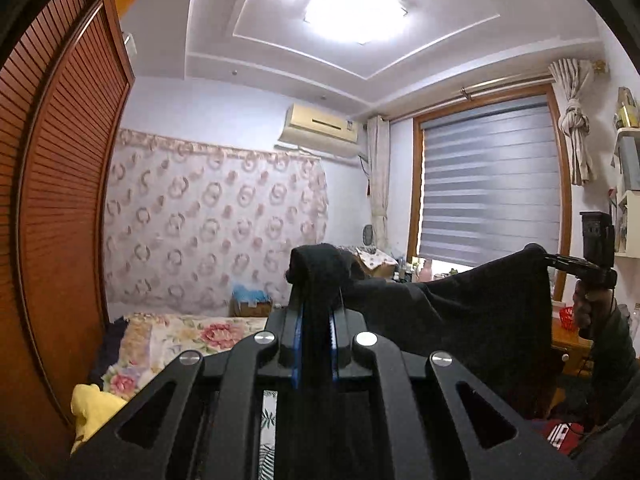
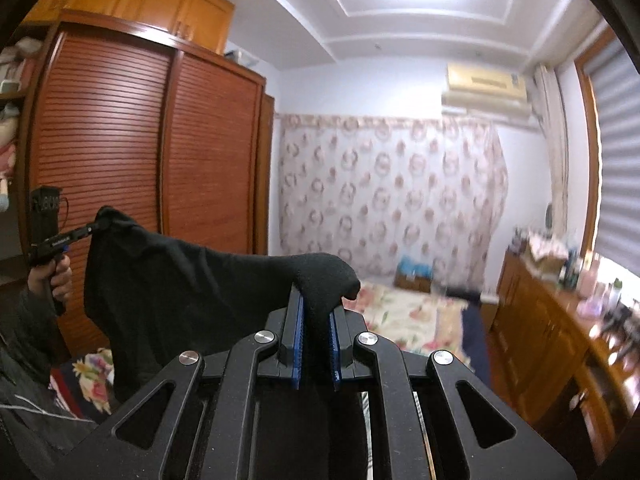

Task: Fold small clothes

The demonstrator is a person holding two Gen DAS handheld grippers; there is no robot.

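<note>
A black garment (image 1: 472, 304) hangs stretched in the air between my two grippers, well above the bed. My left gripper (image 1: 316, 280) is shut on one top corner of it, the cloth bunched over the fingertips. My right gripper (image 2: 316, 300) is shut on the other top corner. In the left wrist view the right gripper (image 1: 576, 266) shows at the far right, held by a hand. In the right wrist view the left gripper (image 2: 76, 236) shows at the far left, pinching the garment (image 2: 180, 280).
A bed with a floral cover (image 1: 188, 332) lies below. A yellow cloth (image 1: 92, 408) and dark clothes lie at its edge. A slatted wooden wardrobe (image 2: 120, 148) stands to the left, a wooden dresser (image 2: 560, 320) under the window (image 1: 492, 184).
</note>
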